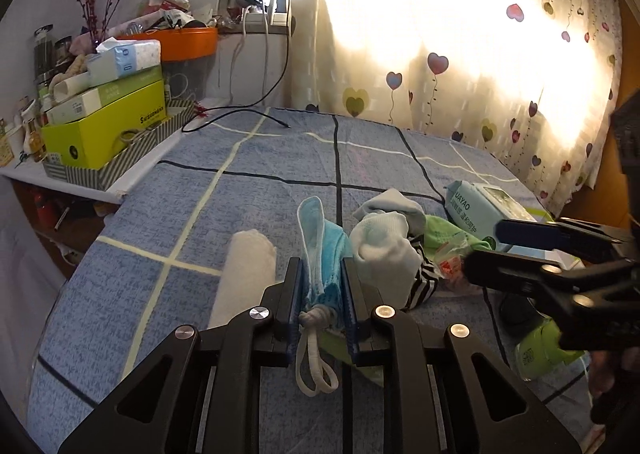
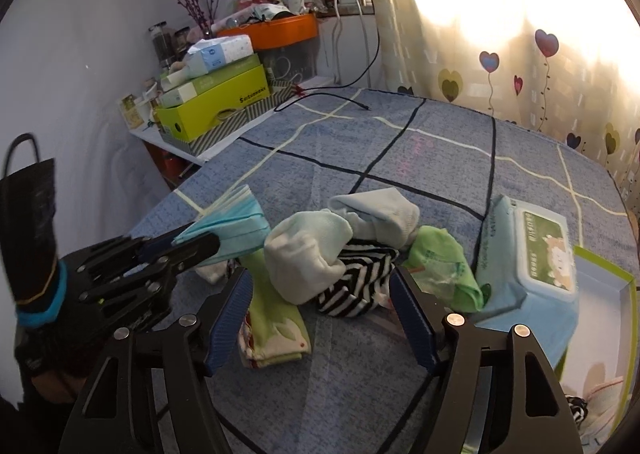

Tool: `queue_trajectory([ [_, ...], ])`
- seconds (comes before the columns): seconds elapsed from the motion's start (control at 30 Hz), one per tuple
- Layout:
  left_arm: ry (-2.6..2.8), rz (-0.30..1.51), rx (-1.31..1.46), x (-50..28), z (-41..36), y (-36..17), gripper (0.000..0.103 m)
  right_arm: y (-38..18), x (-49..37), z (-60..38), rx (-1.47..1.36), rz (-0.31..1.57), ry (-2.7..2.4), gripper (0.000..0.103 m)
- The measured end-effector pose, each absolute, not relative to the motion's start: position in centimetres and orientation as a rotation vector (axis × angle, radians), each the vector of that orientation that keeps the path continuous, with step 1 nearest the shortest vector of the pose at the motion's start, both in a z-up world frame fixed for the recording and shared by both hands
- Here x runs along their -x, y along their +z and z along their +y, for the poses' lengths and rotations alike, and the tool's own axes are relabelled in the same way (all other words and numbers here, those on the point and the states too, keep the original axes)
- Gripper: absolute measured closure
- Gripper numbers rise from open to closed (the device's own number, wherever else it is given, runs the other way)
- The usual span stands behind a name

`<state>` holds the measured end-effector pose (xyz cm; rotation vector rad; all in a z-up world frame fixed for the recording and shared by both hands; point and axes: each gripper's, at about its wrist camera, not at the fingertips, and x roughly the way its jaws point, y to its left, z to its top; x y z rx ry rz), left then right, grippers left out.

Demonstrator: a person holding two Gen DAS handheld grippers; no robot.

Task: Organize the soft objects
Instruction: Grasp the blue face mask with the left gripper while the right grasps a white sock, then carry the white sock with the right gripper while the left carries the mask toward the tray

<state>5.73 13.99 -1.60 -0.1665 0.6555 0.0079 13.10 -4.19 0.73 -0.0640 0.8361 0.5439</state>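
Observation:
My left gripper [image 1: 322, 282] is shut on a folded blue face mask [image 1: 320, 238], whose white ear loop hangs below the jaws. In the right wrist view that gripper [image 2: 200, 244] holds the mask [image 2: 236, 226] just above the bed, left of a heap of socks. The heap has a white sock bundle [image 2: 304, 254], a pale grey sock [image 2: 380, 214], a black-and-white striped sock [image 2: 352, 286] and a green sock [image 2: 272, 318]. My right gripper [image 2: 320, 286] stands open over the heap, its blue pads on either side of the striped sock without pressing it.
A blue wipes pack [image 2: 532, 274] and a crumpled green packet [image 2: 444, 266] lie right of the heap, beside a green-rimmed box [image 2: 608, 286]. A rolled white towel [image 1: 244, 274] lies left of the mask. A shelf with green boxes [image 1: 108, 126] borders the bed; a black cable [image 1: 240, 114] crosses its far side.

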Motion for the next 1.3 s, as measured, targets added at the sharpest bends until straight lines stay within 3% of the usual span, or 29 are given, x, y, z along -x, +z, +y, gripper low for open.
queue_trajectory([
  [0.23,0.029,0.656,0.199,-4.5,14.9,-2.0,0.084,-1.0,-15.3,-1.4,0.068,0.877,0.551,0.034],
  [0.33,0.056,0.652,0.211,-4.1,15.6,-2.1,0.084,-1.8,-16.0,-0.5,0.072,0.897,0.555,0.043],
  [0.63,0.095,0.649,0.238,-3.3,16.7,-2.5,0.084,-4.0,-18.5,2.1,0.107,0.951,0.558,0.044],
  [0.7,0.096,0.65,0.245,-3.4,16.8,-2.5,0.084,-4.6,-18.9,2.4,0.113,0.966,0.55,0.055],
  [0.73,0.098,0.65,0.245,-3.3,16.8,-2.5,0.084,-4.7,-18.9,2.5,0.115,0.967,0.547,0.073],
  [0.83,0.107,0.645,0.242,-3.2,16.7,-2.4,0.084,-4.7,-18.9,2.1,0.113,0.965,0.545,0.083],
  [1.3,0.128,0.578,0.232,-1.5,14.5,0.4,0.084,1.3,-12.8,-1.7,0.084,0.787,0.605,0.083],
])
